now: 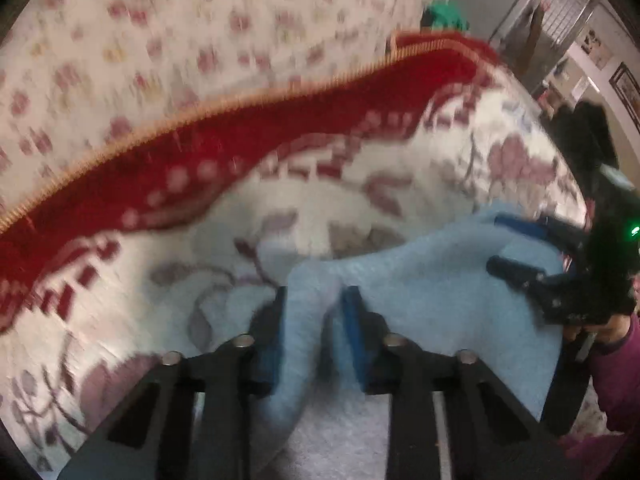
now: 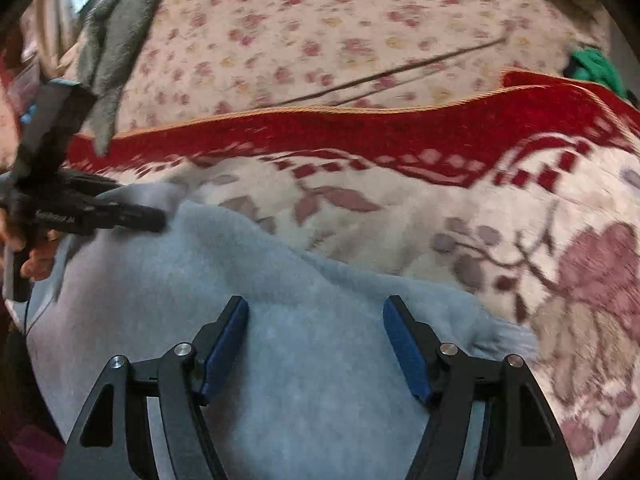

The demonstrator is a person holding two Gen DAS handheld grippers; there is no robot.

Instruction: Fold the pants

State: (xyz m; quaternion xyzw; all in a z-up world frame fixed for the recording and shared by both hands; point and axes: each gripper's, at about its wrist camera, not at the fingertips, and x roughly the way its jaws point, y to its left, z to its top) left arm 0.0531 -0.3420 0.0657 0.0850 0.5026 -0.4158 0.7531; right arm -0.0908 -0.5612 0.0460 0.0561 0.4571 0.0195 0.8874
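Note:
The pale blue fleece pants (image 1: pixel 432 292) lie on a floral blanket. My left gripper (image 1: pixel 316 300) is shut on a bunched fold of the pants, with fabric pinched between its blue pads. In the right wrist view the pants (image 2: pixel 280 360) fill the lower middle. My right gripper (image 2: pixel 316 312) is open, its jaws wide apart just above the fabric, holding nothing. The right gripper also shows in the left wrist view (image 1: pixel 516 248) at the right, open over the pants. The left gripper shows at the left of the right wrist view (image 2: pixel 160 216), on the pants' edge.
A cream blanket (image 2: pixel 520 260) with a red border (image 2: pixel 360 136) covers the bed. Beyond it lies a flowered sheet (image 2: pixel 320 32). A grey cloth (image 2: pixel 116 40) hangs at the far left. A green item (image 2: pixel 596 68) sits at the far right.

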